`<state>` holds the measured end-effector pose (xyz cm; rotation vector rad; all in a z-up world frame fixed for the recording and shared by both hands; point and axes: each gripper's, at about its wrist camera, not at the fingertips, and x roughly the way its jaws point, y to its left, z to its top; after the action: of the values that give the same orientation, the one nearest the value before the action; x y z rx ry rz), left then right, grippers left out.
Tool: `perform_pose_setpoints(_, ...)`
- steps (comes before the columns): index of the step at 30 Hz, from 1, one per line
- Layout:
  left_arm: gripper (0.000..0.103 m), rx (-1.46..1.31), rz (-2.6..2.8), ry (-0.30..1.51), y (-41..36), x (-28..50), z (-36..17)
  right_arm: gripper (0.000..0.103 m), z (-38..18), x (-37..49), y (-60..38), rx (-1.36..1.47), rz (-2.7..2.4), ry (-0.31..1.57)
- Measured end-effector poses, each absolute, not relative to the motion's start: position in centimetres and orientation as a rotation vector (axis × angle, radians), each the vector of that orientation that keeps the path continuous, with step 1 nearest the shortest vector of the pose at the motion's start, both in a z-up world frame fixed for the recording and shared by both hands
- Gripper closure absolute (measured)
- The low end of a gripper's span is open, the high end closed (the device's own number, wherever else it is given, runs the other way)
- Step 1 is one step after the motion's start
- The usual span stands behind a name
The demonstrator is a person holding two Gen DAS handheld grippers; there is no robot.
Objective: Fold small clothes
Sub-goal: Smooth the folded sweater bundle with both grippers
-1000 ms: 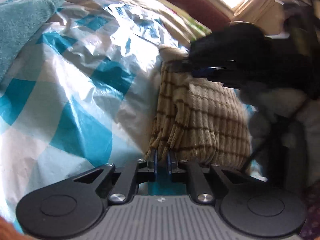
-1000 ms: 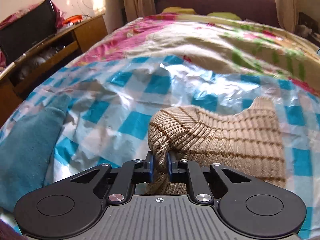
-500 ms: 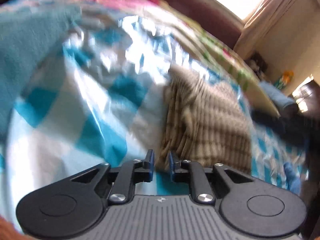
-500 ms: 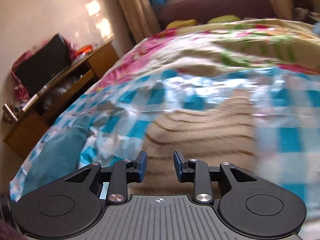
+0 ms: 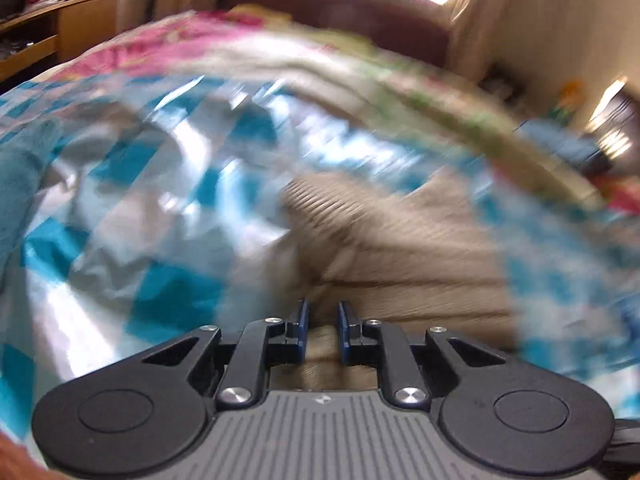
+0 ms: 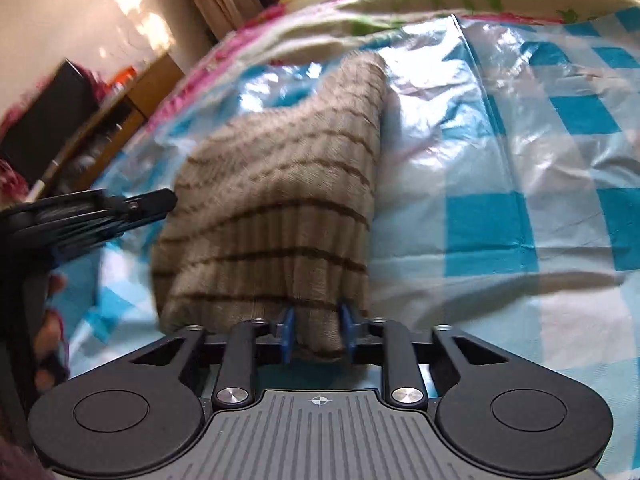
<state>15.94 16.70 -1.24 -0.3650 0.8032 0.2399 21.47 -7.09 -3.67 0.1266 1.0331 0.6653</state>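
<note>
A beige knit garment with thin brown stripes (image 6: pixel 280 200) lies folded on the blue-and-white checked plastic sheet (image 6: pixel 520 200). My right gripper (image 6: pixel 317 330) is at its near edge. Its jaws are closing, and a bunch of the knit is pinched between the blue pads (image 6: pixel 287 330). In the blurred left wrist view the same garment (image 5: pixel 400 248) lies ahead of and under my left gripper (image 5: pixel 322 326). Its jaws are opening, with knit showing in the gap but not gripped. In the right wrist view the left gripper (image 6: pixel 166 200) hovers by the garment's left side.
A teal cloth (image 5: pixel 20 184) lies at the sheet's left. A floral quilt (image 6: pixel 440 0) covers the bed beyond the sheet. A wooden desk (image 6: pixel 120 120) with a black box (image 6: pixel 52 112) stands to the left. A person's hand (image 6: pixel 48 320) holds the left gripper.
The left gripper let go of the garment's edge, swung round and parted its jaws. The right gripper released its fold, moved to the garment's near edge and closed on it there.
</note>
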Motion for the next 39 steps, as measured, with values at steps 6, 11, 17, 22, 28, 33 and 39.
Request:
perform_pose_setpoints(6, 0.070, -0.418, 0.238, 0.799, 17.6, 15.2, -2.3, 0.083, -3.9, 21.0, -7.8, 0.075, 0.676, 1.034)
perform_pose_setpoints(11, 0.070, -0.399, 0.222, 0.731, 17.6, 14.9, 0.0, 0.077, -1.0, 20.4, -8.8, 0.059, 0.675, 0.979)
perform_pose_setpoints(17, 0.071, -0.336, 0.209, 0.664, 16.9, 17.7, 1.8, 0.077, 2.4, 23.3, -7.4, 0.084, 0.673, 0.822)
perform_pose_setpoints(22, 0.070, -0.291, 0.221, 0.700, 17.2, 21.2, -0.2, 0.077, 1.3, 28.0, -3.4, 0.024, 0.634, 0.789)
perform_pose_setpoints(28, 0.070, -0.295, 0.292, 0.731, 19.0, 22.9, -2.9, 0.074, -3.4, 32.5, -0.6, 0.019, 0.543, 0.861)
perform_pose_setpoints(33, 0.069, -0.306, 0.275, 0.716, 19.1, 22.0, -2.9, 0.074, -3.7, 32.5, -1.2, 0.065, 0.541, 0.876)
perform_pose_setpoints(39, 0.070, -0.313, 0.251, 0.690, 18.5, 19.3, -0.9, 0.073, -0.3, 29.5, -3.4, 0.088, 0.596, 0.801)
